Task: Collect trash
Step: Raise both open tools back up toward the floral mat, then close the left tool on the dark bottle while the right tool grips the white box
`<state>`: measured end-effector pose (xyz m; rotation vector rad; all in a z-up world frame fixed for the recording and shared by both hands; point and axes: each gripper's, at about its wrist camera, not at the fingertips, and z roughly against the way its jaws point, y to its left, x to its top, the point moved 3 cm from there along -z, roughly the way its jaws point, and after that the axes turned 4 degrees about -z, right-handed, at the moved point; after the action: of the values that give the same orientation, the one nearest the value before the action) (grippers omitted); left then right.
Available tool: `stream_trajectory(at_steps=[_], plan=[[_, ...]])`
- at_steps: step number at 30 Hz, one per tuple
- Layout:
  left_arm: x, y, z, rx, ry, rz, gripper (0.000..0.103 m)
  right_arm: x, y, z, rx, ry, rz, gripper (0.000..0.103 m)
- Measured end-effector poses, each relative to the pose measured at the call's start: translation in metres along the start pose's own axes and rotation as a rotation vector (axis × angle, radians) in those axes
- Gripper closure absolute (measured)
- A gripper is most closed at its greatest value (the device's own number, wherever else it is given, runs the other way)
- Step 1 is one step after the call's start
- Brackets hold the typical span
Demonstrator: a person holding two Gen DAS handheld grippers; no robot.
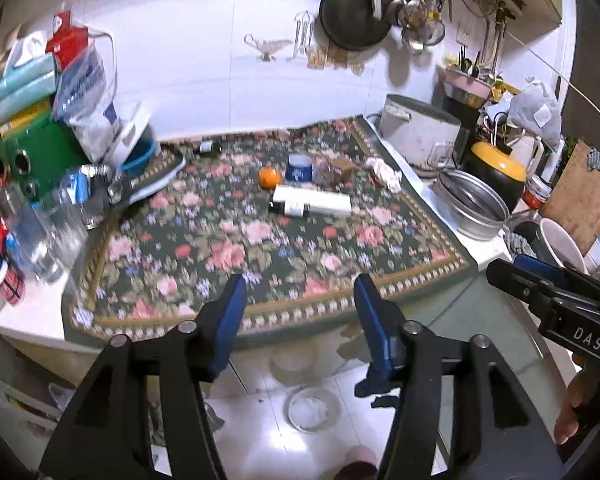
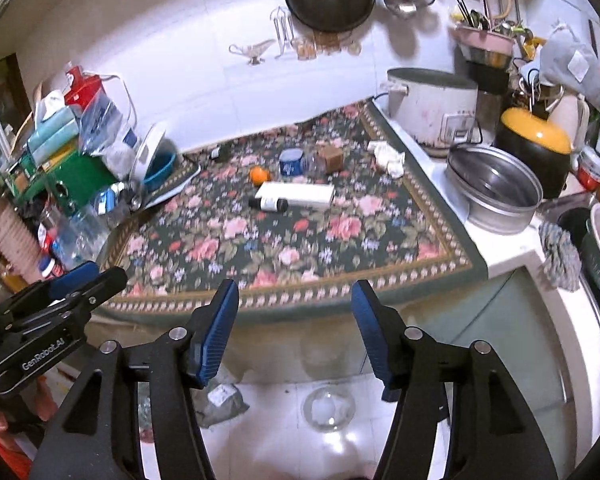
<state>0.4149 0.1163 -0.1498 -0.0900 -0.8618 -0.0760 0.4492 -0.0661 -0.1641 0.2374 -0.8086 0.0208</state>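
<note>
On the floral mat (image 1: 260, 248) (image 2: 300, 248) lie a crumpled white tissue (image 1: 386, 174) (image 2: 390, 158), an orange (image 1: 269, 178) (image 2: 259, 175), a white box (image 1: 314, 200) (image 2: 300, 194) with a small dark-capped bottle (image 1: 290, 209) (image 2: 268, 204) against it, a blue tub (image 1: 299, 168) (image 2: 291, 162) and a brown cube (image 1: 342, 166) (image 2: 331, 158). My left gripper (image 1: 300, 308) (image 2: 80, 276) hangs open over the mat's near edge, nothing between its blue pads. My right gripper (image 2: 296, 312) (image 1: 512, 264) is open too, beside it on the right, and holds nothing.
Bags, a green box and plastic bottles (image 1: 52, 216) crowd the left side. A rice cooker (image 2: 432, 108), a steel basin (image 2: 496, 192) and a black-and-yellow pot (image 2: 536, 148) stand on the right. A clear bowl (image 2: 328, 408) sits on the floor below the counter edge.
</note>
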Motion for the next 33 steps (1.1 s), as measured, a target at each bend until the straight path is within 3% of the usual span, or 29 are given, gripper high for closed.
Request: stream_trajectory(at_steps=[8, 13, 22, 33], plan=[[0.037, -0.002, -0.039, 0.040, -0.014, 0.009, 0.047, 0.040, -0.011, -0.026, 0.018, -0.029, 0.035, 0.048], [0.065, -0.015, -0.085, 0.049, 0.021, 0.041, 0.047, 0.073, -0.026, -0.052, 0.043, -0.017, 0.090, 0.048], [0.104, -0.037, -0.160, 0.123, 0.089, 0.122, 0.047, 0.124, -0.057, -0.118, 0.125, 0.101, 0.240, 0.045], [0.108, 0.004, -0.226, 0.173, 0.199, 0.166, 0.042, 0.126, -0.043, -0.220, 0.193, 0.294, 0.330, 0.040]])
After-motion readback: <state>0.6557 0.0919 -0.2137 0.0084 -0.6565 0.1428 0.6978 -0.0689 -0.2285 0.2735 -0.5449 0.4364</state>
